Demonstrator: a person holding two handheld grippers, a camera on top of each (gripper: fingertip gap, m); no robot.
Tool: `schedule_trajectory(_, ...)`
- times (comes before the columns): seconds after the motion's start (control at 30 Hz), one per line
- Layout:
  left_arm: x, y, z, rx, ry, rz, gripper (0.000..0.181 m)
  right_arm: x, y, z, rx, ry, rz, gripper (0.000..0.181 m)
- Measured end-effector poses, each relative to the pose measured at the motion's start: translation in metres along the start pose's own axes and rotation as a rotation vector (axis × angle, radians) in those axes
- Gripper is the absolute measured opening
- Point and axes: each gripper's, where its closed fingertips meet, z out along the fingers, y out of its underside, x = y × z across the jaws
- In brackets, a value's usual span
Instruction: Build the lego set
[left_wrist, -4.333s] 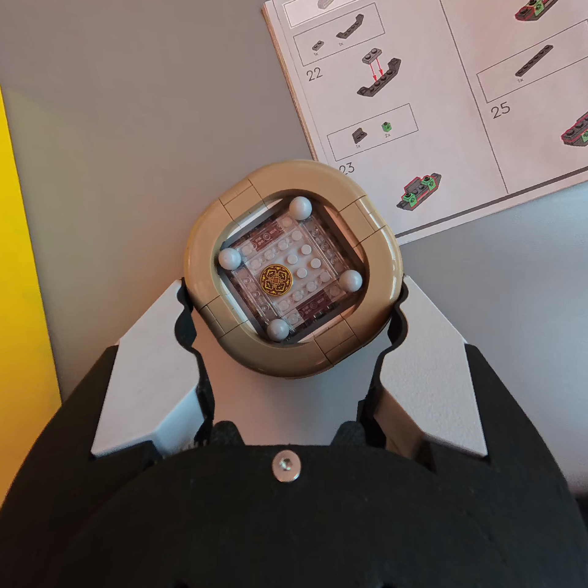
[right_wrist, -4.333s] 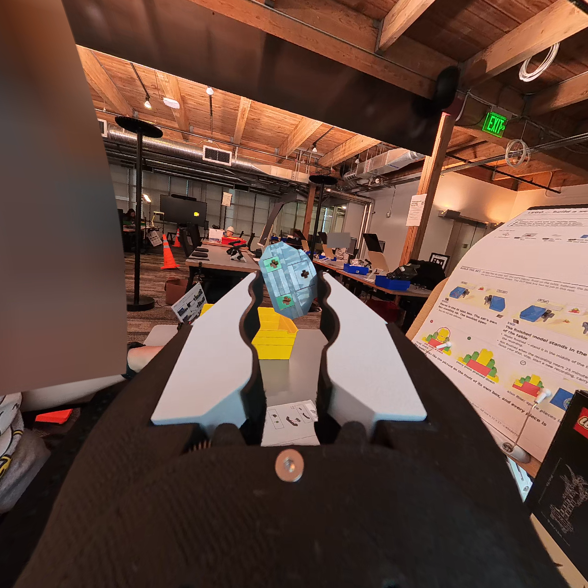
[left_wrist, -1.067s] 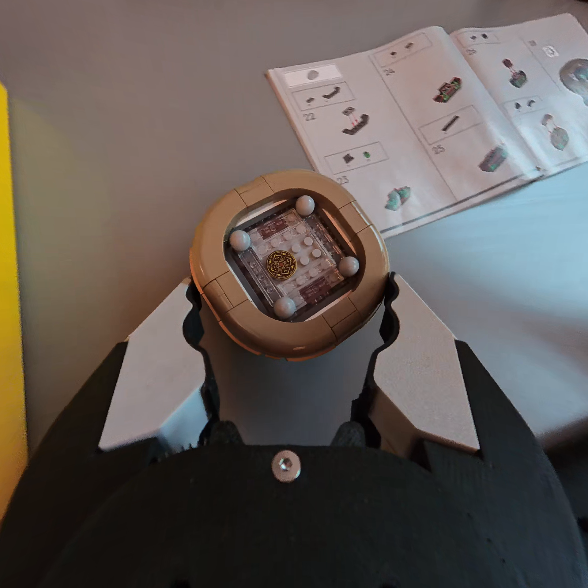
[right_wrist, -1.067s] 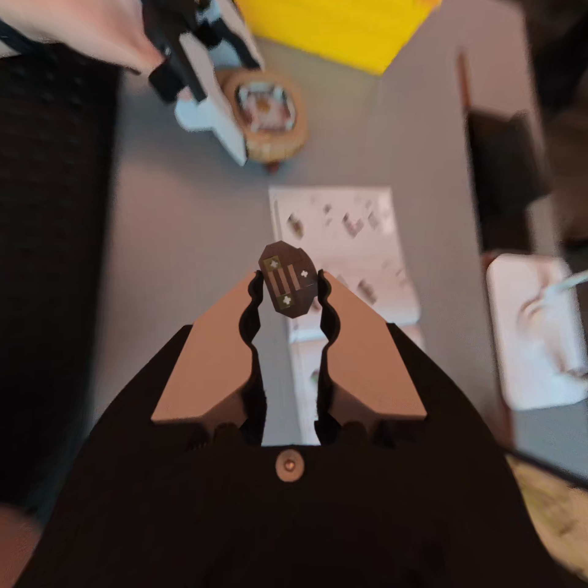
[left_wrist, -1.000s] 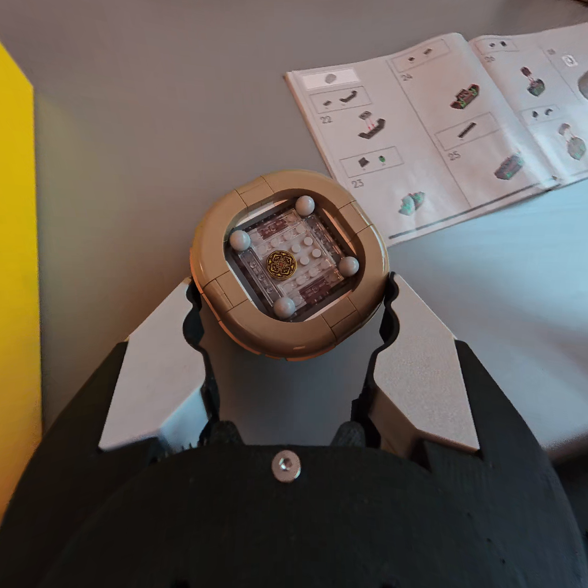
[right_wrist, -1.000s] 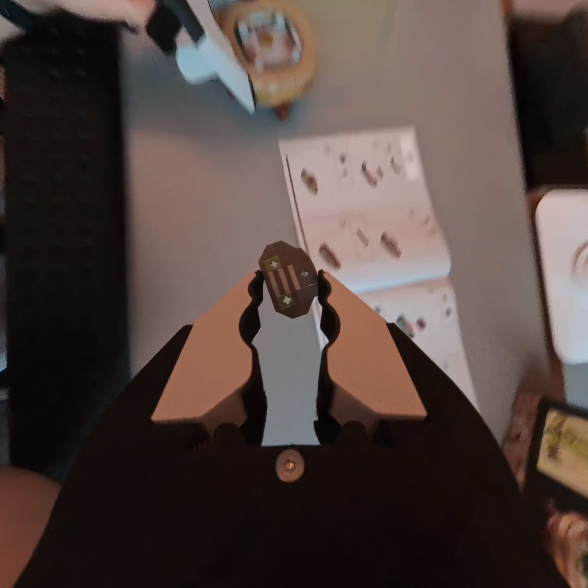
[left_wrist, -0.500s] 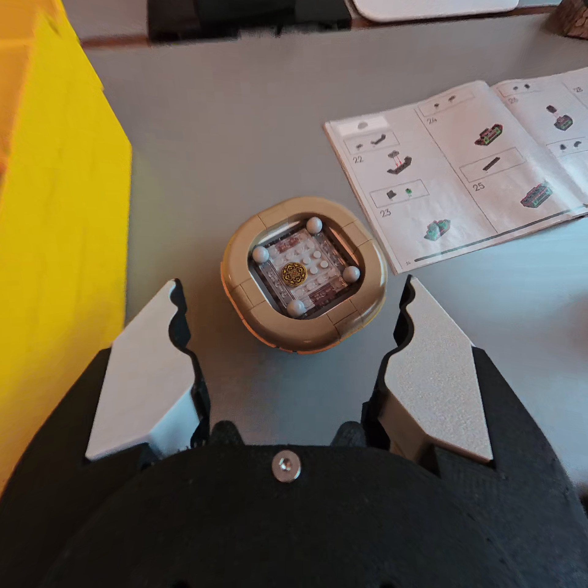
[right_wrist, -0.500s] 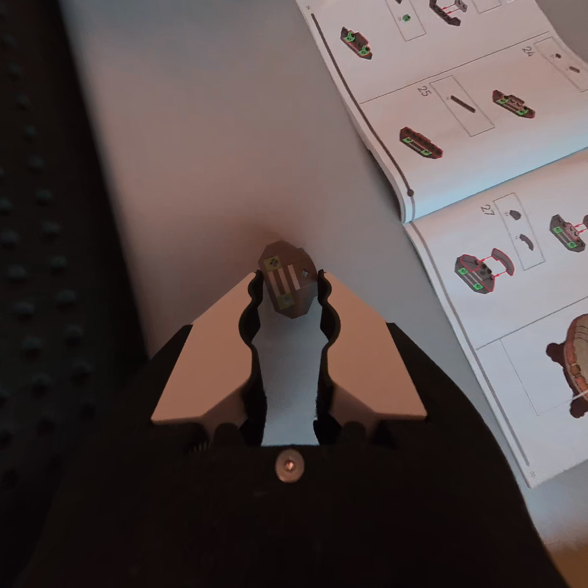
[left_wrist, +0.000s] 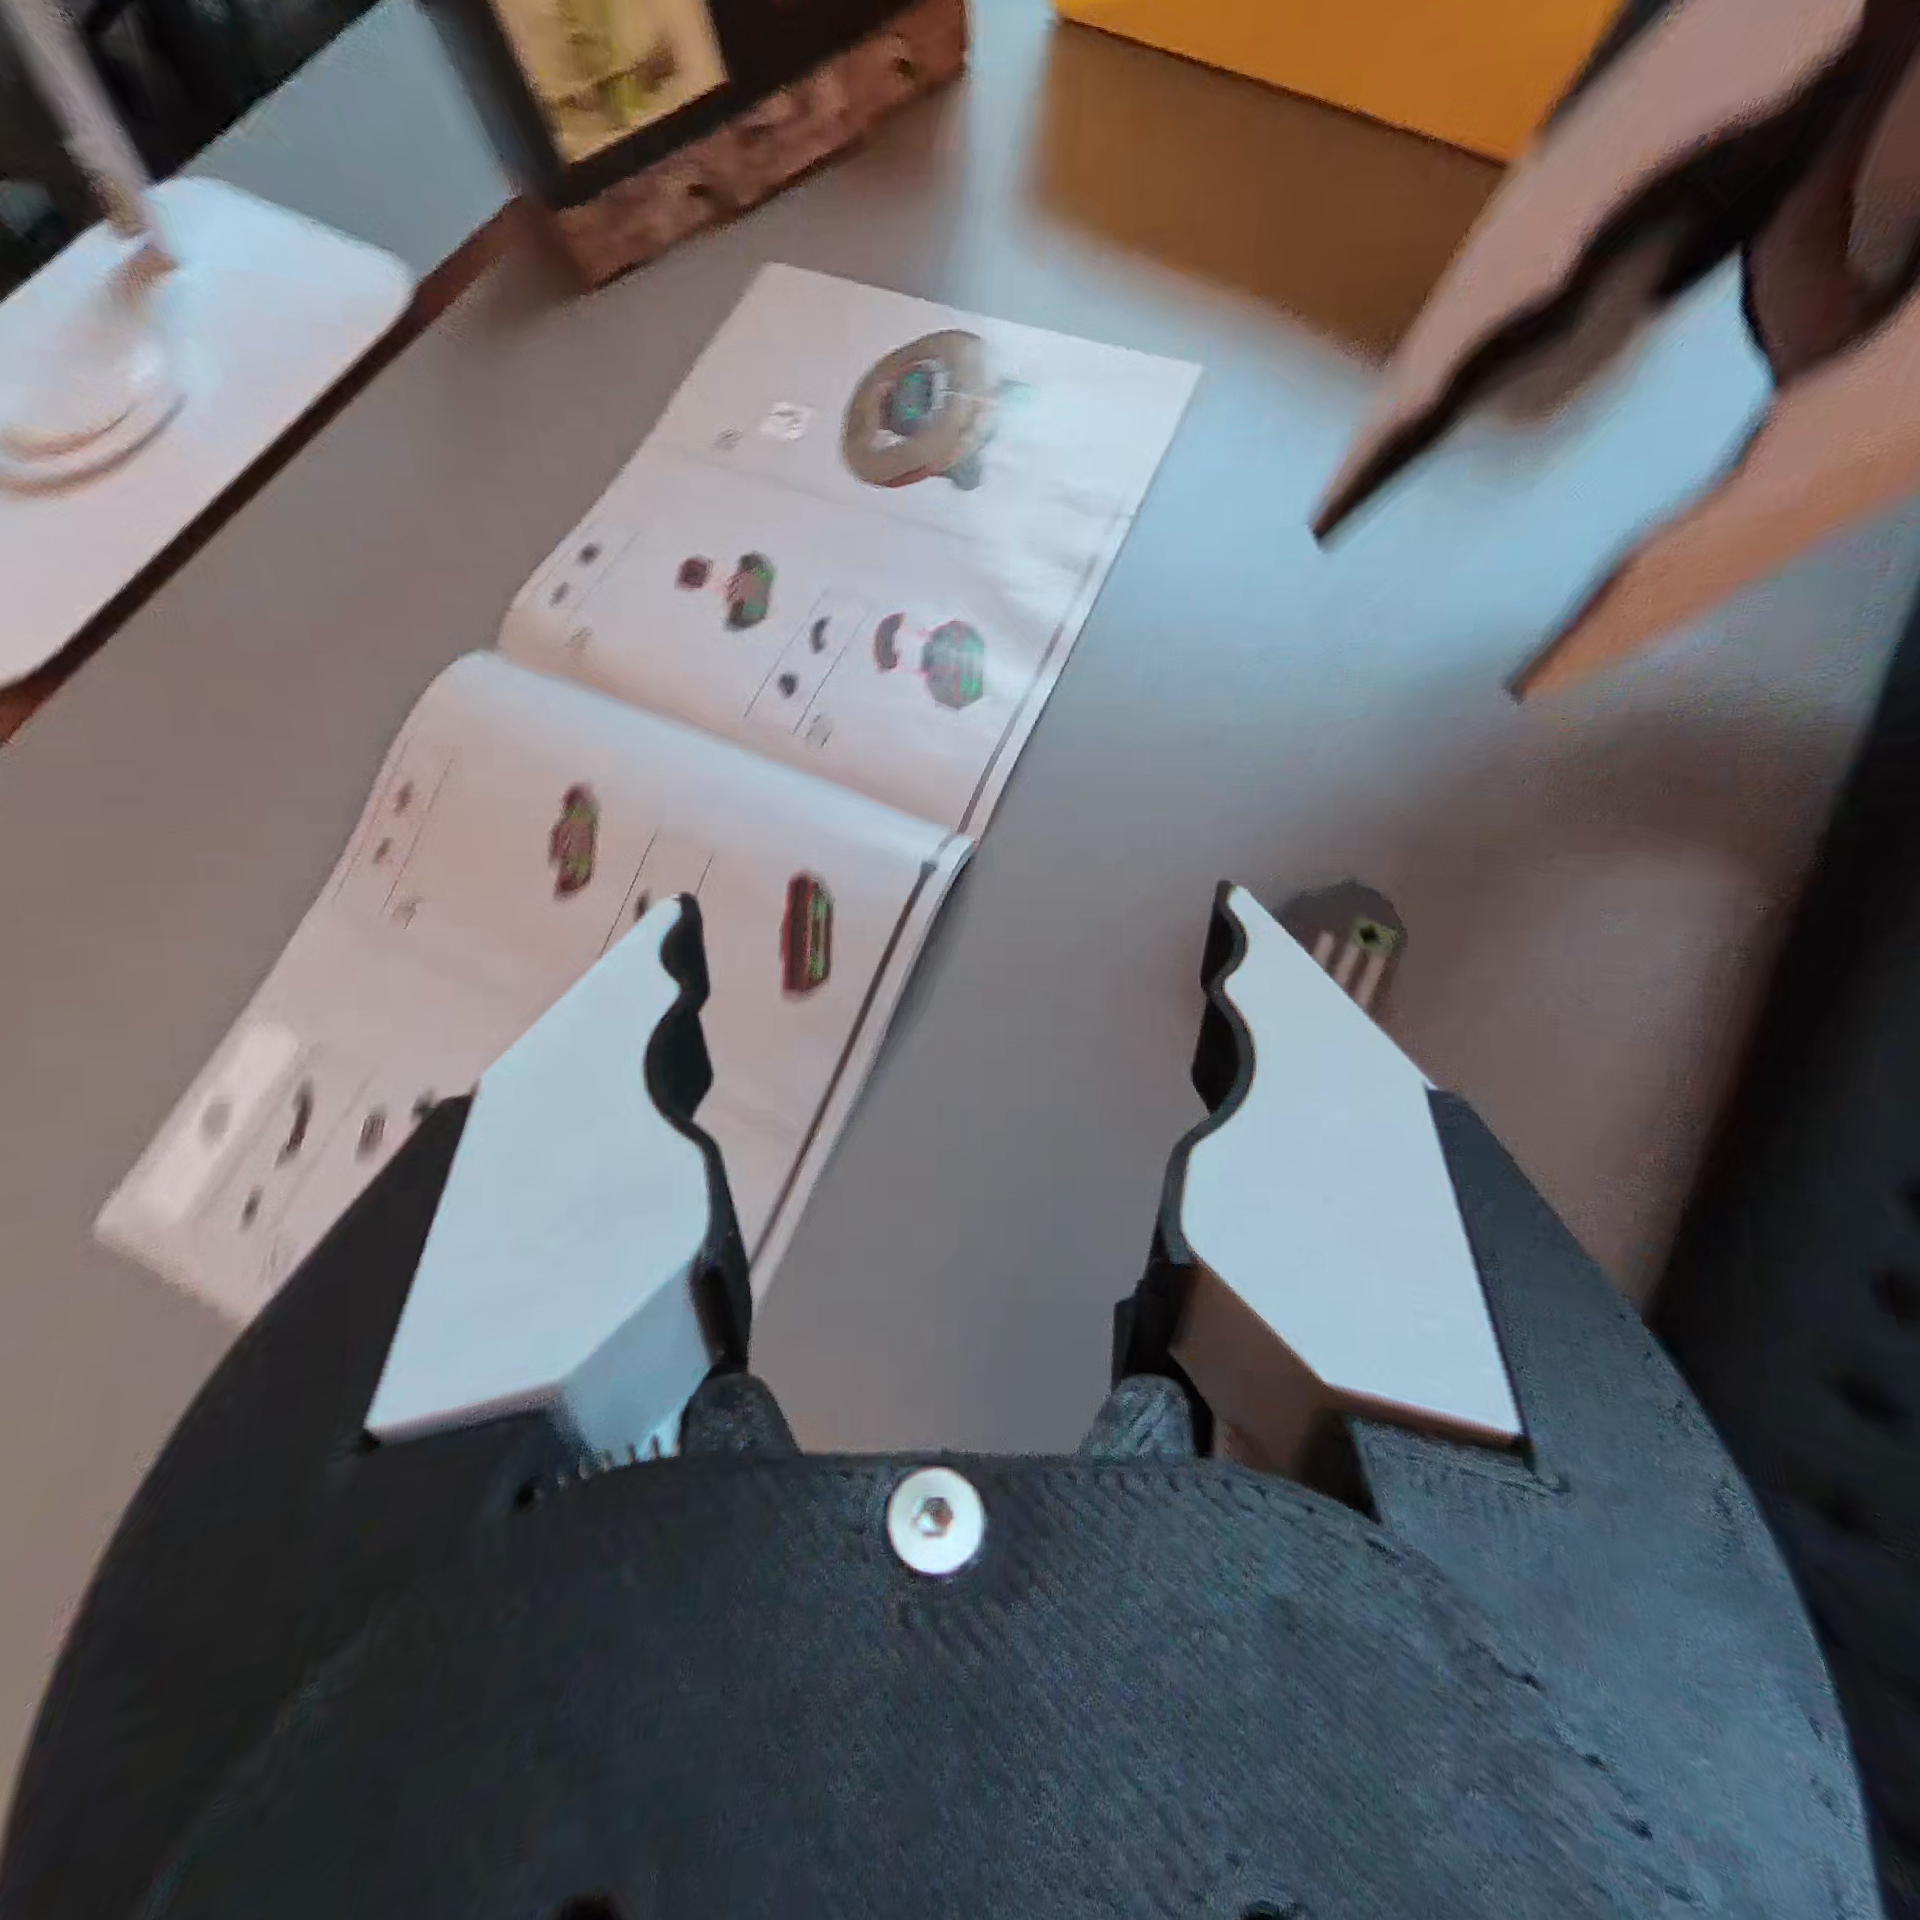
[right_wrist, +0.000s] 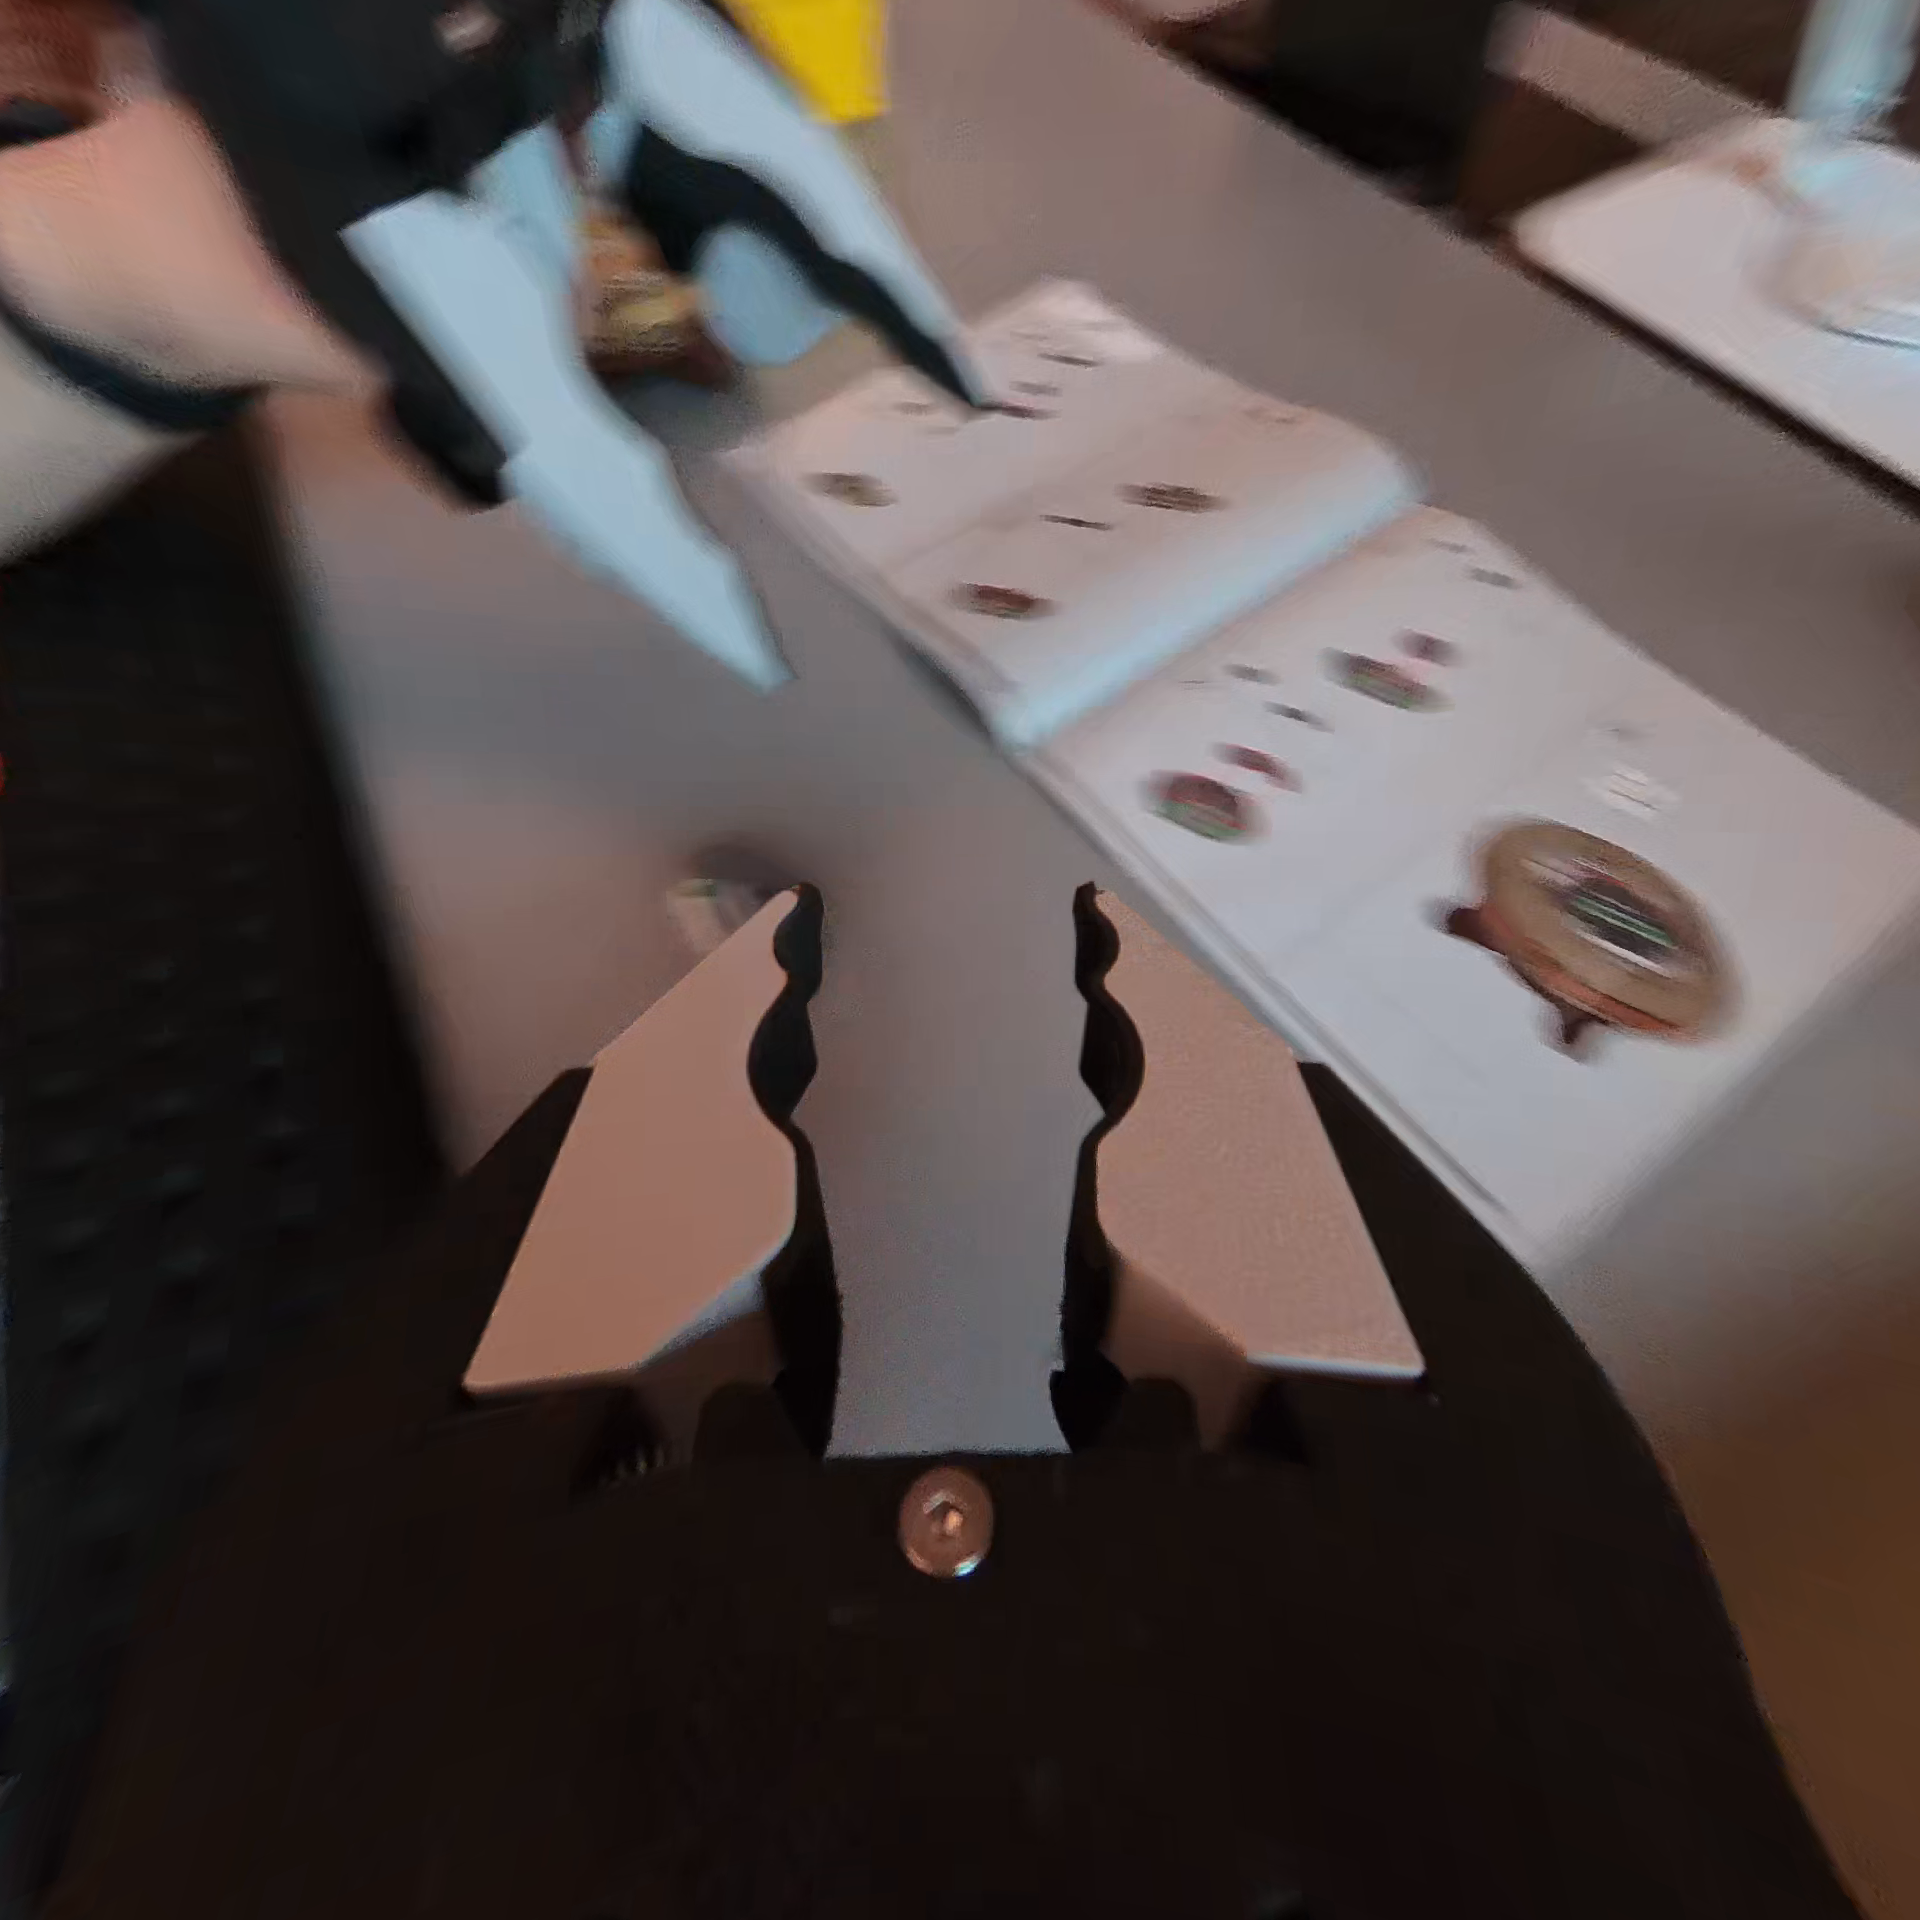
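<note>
Left wrist view: the left gripper (left_wrist: 951, 914), which half a second ago framed the tan round base, now hangs wide open and empty; the small dark sub-assembly (left_wrist: 1351, 940) lies on the table just beyond its right fingertip. The right gripper (right_wrist: 945, 904) has let that piece go and is parted, empty. Likely a regrasp. Beyond lies the open instruction booklet (left_wrist: 727, 727), and the tan round base (right_wrist: 639, 296) stands far off.

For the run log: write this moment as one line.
left gripper: open, empty | right gripper: open, empty | small dark lego piece: on table, beside left gripper | instruction booklet: open on table
</note>
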Motion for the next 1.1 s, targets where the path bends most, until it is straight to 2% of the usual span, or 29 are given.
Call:
schedule_trajectory(0.1, 0.004, -0.007, 0.046, -0.042, 0.047, 0.136, 0.081, 0.089, 0.03, -0.01, -0.175, 0.362, 0.086, 0.048)
schedule_trajectory(0.17, 0.005, -0.008, 0.068, -0.079, 0.07, 0.194, 0.074, 0.112, 0.051, -0.006, -0.262, 0.408, 0.135, 0.046)
schedule_trajectory(0.23, 0.006, -0.007, 0.083, -0.118, 0.086, 0.207, 0.07, 0.122, 0.065, -0.001, -0.282, 0.412, 0.202, 0.041)
schedule_trajectory(0.4, 0.001, -0.002, 0.097, -0.159, 0.098, 0.137, 0.058, 0.129, 0.079, -0.005, -0.252, 0.43, 0.253, 0.04)
schedule_trajectory(0.57, 0.001, -0.002, 0.101, -0.156, 0.124, 0.125, 0.048, 0.127, 0.076, -0.005, -0.163, 0.363, 0.318, 0.04)
schedule_trajectory(0.77, 0.002, 0.001, 0.099, -0.168, 0.178, 0.089, 0.043, 0.119, 0.076, -0.008, -0.152, 0.321, 0.275, 0.024)
schedule_trajectory(1.03, 0.005, 0.011, 0.085, -0.203, 0.239, 0.113, 0.04, 0.107, 0.068, -0.015, -0.154, 0.29, 0.184, 0.029)
schedule_trajectory(1.1, 0.011, 0.016, 0.078, -0.214, 0.289, 0.107, 0.027, 0.097, 0.068, -0.014, -0.174, 0.254, 0.107, 0.031)
